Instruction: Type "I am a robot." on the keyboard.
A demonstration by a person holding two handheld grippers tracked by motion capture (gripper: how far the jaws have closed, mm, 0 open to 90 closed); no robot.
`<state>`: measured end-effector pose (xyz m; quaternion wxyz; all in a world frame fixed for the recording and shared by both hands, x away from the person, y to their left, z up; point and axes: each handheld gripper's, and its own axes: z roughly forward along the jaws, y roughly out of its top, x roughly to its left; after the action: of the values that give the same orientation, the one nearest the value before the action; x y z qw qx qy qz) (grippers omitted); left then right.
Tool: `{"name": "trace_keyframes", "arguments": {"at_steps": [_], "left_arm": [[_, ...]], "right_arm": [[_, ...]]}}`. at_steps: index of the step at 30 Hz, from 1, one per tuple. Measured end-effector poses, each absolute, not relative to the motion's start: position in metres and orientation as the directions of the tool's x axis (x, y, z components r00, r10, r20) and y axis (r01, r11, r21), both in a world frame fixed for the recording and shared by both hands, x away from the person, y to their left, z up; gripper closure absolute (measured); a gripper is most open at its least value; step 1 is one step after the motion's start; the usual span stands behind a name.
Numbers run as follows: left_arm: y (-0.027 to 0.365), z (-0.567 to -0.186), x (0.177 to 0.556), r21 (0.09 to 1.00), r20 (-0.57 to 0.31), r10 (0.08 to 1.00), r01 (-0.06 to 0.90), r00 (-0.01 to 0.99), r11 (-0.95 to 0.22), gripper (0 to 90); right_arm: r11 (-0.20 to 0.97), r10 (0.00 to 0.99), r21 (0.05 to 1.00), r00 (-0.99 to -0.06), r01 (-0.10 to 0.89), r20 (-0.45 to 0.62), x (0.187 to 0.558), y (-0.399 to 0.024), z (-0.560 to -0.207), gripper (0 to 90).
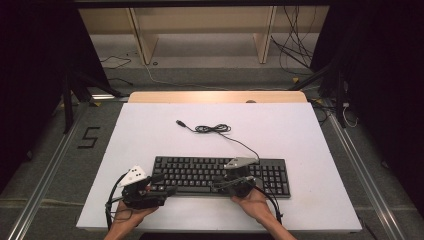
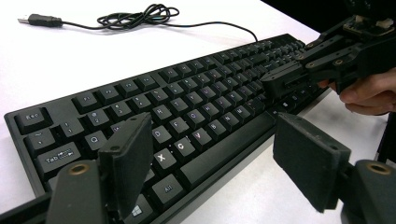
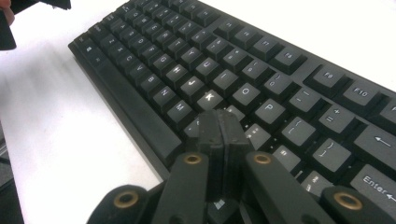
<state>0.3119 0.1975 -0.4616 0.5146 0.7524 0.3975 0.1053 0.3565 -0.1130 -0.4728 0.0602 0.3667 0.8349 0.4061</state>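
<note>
A black keyboard (image 1: pixel 220 172) (image 2: pixel 187 102) (image 3: pixel 233 60) lies on the white table near its front edge. Its thin cable (image 1: pixel 212 129) (image 2: pixel 135 16) is coiled loosely behind it and ends in a USB plug (image 1: pixel 180 122). My left gripper (image 1: pixel 167 188) (image 2: pixel 212 144) is open at the keyboard's front left corner, its jaws wide apart above the bottom key row with nothing between them. My right gripper (image 1: pixel 216 185) (image 2: pixel 271 84) (image 3: pixel 219 121) is shut with nothing in it, its joined tips low over the keys just below the K key.
The white table top (image 1: pixel 150 145) has bare room behind and on both sides of the keyboard. A wooden shelf frame (image 1: pixel 200 30) stands beyond the far edge, with loose cables (image 1: pixel 295 50) on the floor. Metal rails (image 1: pixel 45 175) run along both sides.
</note>
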Motion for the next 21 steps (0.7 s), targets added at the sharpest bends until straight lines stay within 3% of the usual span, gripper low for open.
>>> {"name": "trace_keyframes", "arguments": {"at_steps": [21], "left_arm": [[0.1975,-0.4615,0.3117,0.859,-0.249,0.708,0.488,0.661,-0.154,27.8]], "right_arm": [[0.432,0.665,0.707,-0.728,0.560,0.170,0.3554,-0.1082,-0.4796,90.0]]}}
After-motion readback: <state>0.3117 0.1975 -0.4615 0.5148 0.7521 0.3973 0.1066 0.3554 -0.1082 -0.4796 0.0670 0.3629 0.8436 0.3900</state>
